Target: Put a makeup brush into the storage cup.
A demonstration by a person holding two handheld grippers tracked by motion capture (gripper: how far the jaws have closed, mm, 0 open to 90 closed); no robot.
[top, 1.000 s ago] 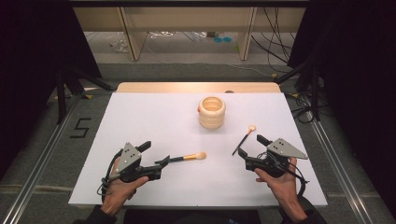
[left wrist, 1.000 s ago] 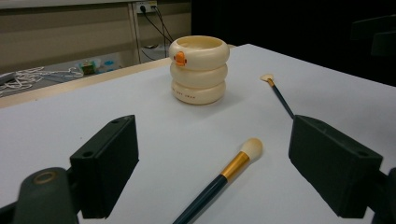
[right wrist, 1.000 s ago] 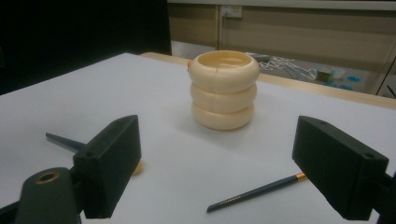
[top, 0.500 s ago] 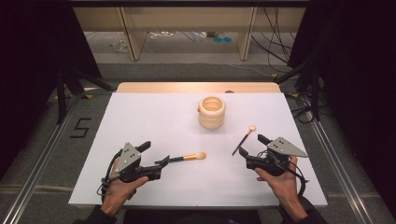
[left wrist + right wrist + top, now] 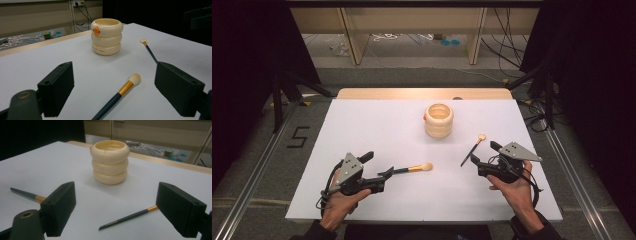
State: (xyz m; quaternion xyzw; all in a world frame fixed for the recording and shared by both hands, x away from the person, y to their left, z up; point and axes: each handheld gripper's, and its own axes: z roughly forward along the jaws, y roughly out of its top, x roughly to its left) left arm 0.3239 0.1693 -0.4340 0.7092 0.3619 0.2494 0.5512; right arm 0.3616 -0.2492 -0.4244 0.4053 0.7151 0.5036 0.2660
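High view: white table (image 5: 377, 125), seen from above. Cream ringed holder (image 5: 439, 120) upright near the far middle, mouth open upward, seemingly ready to take brushes. Thick brush (image 5: 412, 168) flat on the table, handle just ahead of the left gripper (image 5: 384, 176), bristles aimed toward the centre. Thin brush (image 5: 474, 149) flat and slanted, handle end just ahead of the right gripper (image 5: 474, 161). Both grippers low and held level in the hands, likely lined up for a pickup.

Left gripper view: jaws spread wide, nothing between the pads. Thick brush (image 5: 117, 96) on the table between them, untouched; holder (image 5: 106, 36) beyond, orange duck emblem facing the camera.

Right gripper view: jaws likewise wide and empty. Thin brush (image 5: 128, 217) on the table between them, handle end toward the camera; holder (image 5: 110, 162) behind.
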